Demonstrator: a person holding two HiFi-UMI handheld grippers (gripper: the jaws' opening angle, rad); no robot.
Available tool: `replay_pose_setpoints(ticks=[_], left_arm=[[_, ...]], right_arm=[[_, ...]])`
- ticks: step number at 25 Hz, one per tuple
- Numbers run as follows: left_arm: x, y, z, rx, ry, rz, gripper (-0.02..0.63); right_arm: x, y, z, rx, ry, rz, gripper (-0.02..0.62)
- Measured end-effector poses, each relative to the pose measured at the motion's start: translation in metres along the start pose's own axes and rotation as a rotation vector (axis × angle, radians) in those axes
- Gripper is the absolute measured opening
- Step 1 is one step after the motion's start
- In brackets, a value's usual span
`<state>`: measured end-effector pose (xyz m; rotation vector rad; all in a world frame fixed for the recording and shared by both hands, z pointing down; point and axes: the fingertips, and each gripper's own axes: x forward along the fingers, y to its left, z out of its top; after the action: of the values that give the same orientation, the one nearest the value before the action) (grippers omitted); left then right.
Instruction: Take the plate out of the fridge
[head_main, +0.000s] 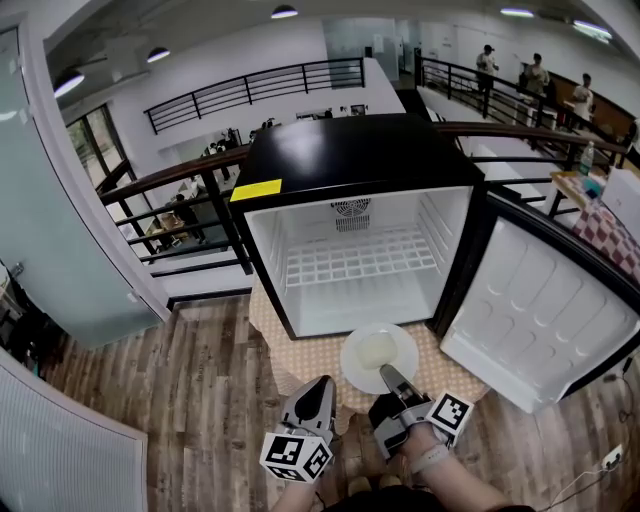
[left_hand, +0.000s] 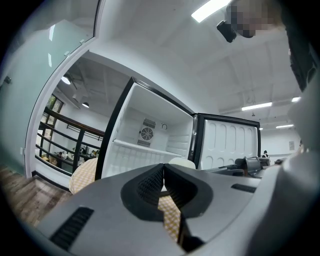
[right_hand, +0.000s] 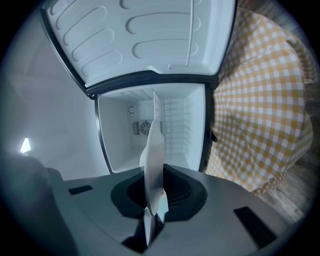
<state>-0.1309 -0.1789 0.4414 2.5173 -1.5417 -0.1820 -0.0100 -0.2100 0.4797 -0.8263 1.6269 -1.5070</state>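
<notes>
- The scene was an open office mezzanine with a wood-plank floor (head_main: 200, 400), dark railings (head_main: 200, 185) and a few people standing far off at the upper right.
- A small black fridge (head_main: 350, 160) stood in the middle, its white compartment facing the person and empty apart from a wire shelf (head_main: 360, 258) and a fan vent on the back wall.
- The fridge door (head_main: 540, 310) hung wide open to the right, its moulded white inner side showing.
- A yellow-and-white checked cloth (head_main: 300, 360) lay under the fridge and spread out in front of it.
- The white plate (head_main: 372, 352) was outside the fridge, just in front of the open compartment and over the cloth; whether it rested on the cloth could not be told.
- The right gripper (head_main: 392, 378) was clamped on the plate's near rim; in the right gripper view the plate (right_hand: 155, 160) ran edge-on between the jaws.
- The left gripper (head_main: 322, 385) sat just beside the right one, off the plate, its jaws pressed together with nothing between them.
- A yellow label (head_main: 257, 188) sat on the fridge's top left corner.
</notes>
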Motion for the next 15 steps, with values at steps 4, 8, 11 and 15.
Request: replay_pose_setpoints(ticks=[4,8,11,15], left_arm=[[-0.006,0.006,0.002,-0.004,0.0,0.029,0.008],[-0.01,0.01,0.001,-0.004,0.001,0.052,0.008],[-0.012,0.012,0.0,-0.004,0.002,0.063,0.008],[-0.014,0.015,0.0,-0.001,0.005,0.069,0.008]], right_arm=[[0.005,0.0,-0.005,0.0,0.019,0.004,0.046],[0.008,-0.001,-0.009,0.007,0.037,0.001,0.046],[0.01,-0.002,-0.011,0.009,0.048,0.001,0.046],[0.013,-0.003,-0.014,0.015,0.054,0.002,0.046]])
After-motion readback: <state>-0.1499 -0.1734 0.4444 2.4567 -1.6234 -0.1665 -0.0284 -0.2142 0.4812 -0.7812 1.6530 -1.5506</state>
